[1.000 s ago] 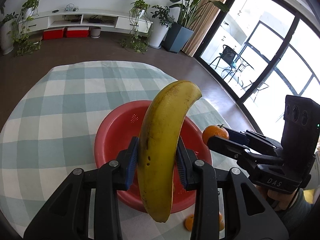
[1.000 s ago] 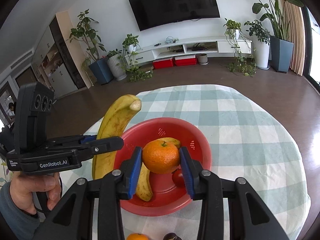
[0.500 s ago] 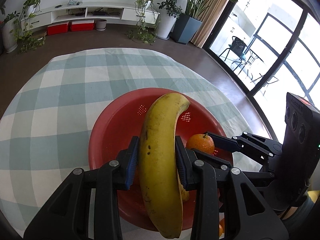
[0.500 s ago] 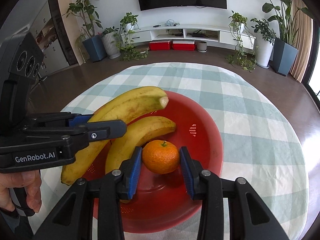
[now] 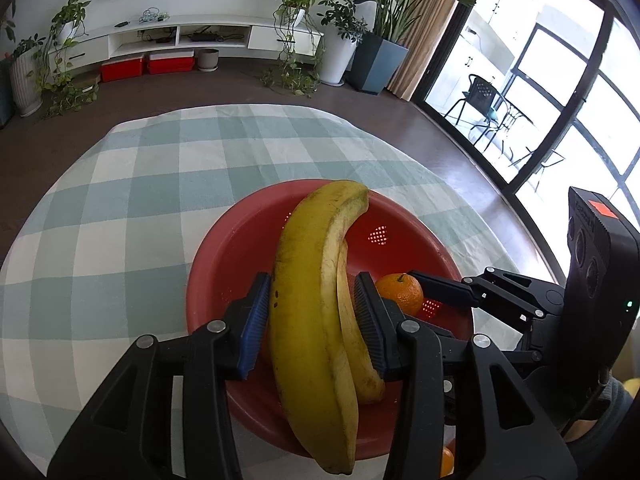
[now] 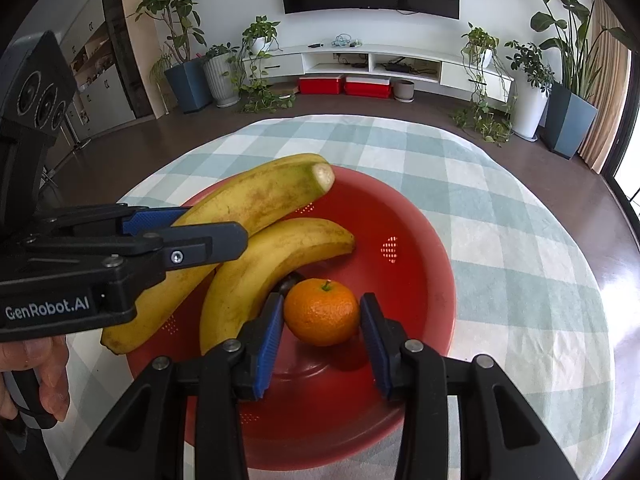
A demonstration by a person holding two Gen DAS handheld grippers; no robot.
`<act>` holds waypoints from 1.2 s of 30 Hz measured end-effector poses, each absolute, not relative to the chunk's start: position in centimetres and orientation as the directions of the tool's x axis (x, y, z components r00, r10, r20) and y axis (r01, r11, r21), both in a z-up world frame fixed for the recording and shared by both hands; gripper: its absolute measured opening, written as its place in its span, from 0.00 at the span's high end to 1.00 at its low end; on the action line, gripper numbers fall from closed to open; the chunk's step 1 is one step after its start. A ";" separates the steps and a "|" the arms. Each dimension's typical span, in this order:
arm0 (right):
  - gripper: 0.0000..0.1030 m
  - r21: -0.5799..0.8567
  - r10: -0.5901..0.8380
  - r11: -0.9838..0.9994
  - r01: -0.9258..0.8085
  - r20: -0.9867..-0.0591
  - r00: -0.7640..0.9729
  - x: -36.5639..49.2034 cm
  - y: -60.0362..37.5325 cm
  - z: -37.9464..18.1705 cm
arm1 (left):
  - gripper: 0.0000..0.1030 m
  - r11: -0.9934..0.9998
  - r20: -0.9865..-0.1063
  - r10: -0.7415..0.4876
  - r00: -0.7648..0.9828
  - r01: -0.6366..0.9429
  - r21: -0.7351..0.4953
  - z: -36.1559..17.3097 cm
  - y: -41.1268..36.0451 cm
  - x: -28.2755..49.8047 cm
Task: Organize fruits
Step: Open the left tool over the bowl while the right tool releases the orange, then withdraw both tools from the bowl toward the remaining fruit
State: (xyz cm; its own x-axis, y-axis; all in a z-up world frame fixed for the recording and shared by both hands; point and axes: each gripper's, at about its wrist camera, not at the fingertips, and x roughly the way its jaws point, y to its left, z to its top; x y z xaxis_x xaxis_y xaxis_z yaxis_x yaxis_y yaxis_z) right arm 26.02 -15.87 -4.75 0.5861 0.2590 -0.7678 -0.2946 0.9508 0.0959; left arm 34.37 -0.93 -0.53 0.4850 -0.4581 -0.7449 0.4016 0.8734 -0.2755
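A round table under a pale green-and-white checked cloth point(image 5: 120, 240) fills most of what I see, with a brown floor, a low white shelf and potted plants beyond it.

On the cloth stands a red perforated bowl point(image 6: 420, 248). It holds two bananas, an orange and a small dark fruit point(image 6: 290, 280) that is mostly hidden behind the orange.

The larger banana point(image 5: 308, 300) lies between the pads of my left gripper point(image 5: 310, 284). Its long axis runs from near to far, its near end hangs over the bowl's near rim, and its cut stem end points to the far side. My left jaws have just been opening. They stand slack round it, the left pad just beside the peel and the right pad clear of it.

The smaller banana point(image 5: 352, 340) lies alongside on the right, touching the larger one and curving the same way. Seen from my right side, both point far right.

The orange point(image 6: 322, 312) sits on the bowl's floor, stalk up, right of the bananas. It is between the pads of my right gripper point(image 6: 322, 304). Those jaws are narrow and have just parted a little: the left pad is at the skin, and a sliver of gap shows at the right pad.

Another orange point(image 5: 446, 460) lies on the cloth near the bowl's near right rim.
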 end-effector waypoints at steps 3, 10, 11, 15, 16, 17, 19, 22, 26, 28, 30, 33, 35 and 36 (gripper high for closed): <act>0.56 0.099 0.260 0.951 -0.291 -0.766 0.588 25.7 -16.0 -4.6 | 0.50 0.881 -0.744 -0.447 0.497 0.391 -0.268 -0.4 -0.6 34.1; 0.54 0.111 0.264 0.954 -0.278 -0.750 0.607 24.4 -17.0 -3.8 | 0.48 0.876 -0.724 -0.461 0.513 0.395 -0.278 0.0 0.2 32.5; 0.54 0.115 0.268 0.954 -0.278 -0.744 0.612 24.0 -17.2 -3.6 | 0.45 0.875 -0.721 -0.462 0.516 0.398 -0.276 0.1 0.2 32.2; 0.39 0.144 0.288 0.953 -0.267 -0.708 0.645 21.7 -18.5 -2.3 | 0.37 0.875 -0.700 -0.467 0.540 0.397 -0.278 1.0 0.8 30.3; 0.36 0.163 0.298 0.952 -0.260 -0.696 0.654 21.1 -18.9 -1.9 | 0.35 0.874 -0.691 -0.471 0.548 0.395 -0.283 1.3 1.0 29.7; 0.34 0.186 0.311 0.949 -0.255 -0.682 0.662 20.4 -19.5 -1.6 | 0.28 0.872 -0.679 -0.477 0.559 0.398 -0.285 1.8 1.2 28.8; 0.26 0.225 0.336 0.942 -0.249 -0.655 0.677 18.8 -20.5 -1.0 | 0.17 0.869 -0.653 -0.484 0.583 0.406 -0.281 2.6 1.5 26.8; 0.20 0.268 0.348 0.936 -0.227 -0.622 0.702 16.3 -22.3 -0.6 | 0.06 0.869 -0.633 -0.486 0.603 0.413 -0.273 3.2 1.9 23.5; 0.19 0.328 0.352 0.928 -0.177 -0.618 0.703 13.4 -24.5 -1.6 | 0.04 0.859 -0.634 -0.500 0.590 0.430 -0.278 2.6 2.3 18.8; 0.19 0.360 0.356 0.921 -0.147 -0.627 0.693 11.9 -25.3 -2.5 | 0.04 0.854 -0.637 -0.508 0.580 0.435 -0.286 1.9 2.4 16.4; 0.19 0.389 0.361 0.913 -0.120 -0.637 0.681 10.6 -25.9 -3.5 | 0.04 0.847 -0.650 -0.513 0.561 0.453 -0.278 1.0 2.0 14.0; 0.19 0.438 0.386 0.893 -0.099 -0.635 0.670 8.8 -26.3 -4.5 | 0.04 0.820 -0.672 -0.536 0.510 0.504 -0.272 -0.6 1.0 10.8; 0.19 0.460 0.398 0.883 -0.090 -0.634 0.663 7.9 -26.3 -5.0 | 0.04 0.804 -0.693 -0.539 0.478 0.538 -0.254 -1.6 0.0 8.7; 0.19 0.461 0.401 0.883 -0.093 -0.634 0.662 7.5 -26.2 -5.2 | 0.04 0.792 -0.703 -0.544 0.458 0.558 -0.249 -2.0 -0.5 7.8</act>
State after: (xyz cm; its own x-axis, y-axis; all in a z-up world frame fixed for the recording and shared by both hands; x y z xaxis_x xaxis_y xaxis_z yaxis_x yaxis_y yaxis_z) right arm 7.47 -26.17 -5.23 0.6615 0.4008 -0.6338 -0.0932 0.8826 0.4609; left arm 7.82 -0.47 -1.99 0.4580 -0.5442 -0.7029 0.5578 0.7916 -0.2495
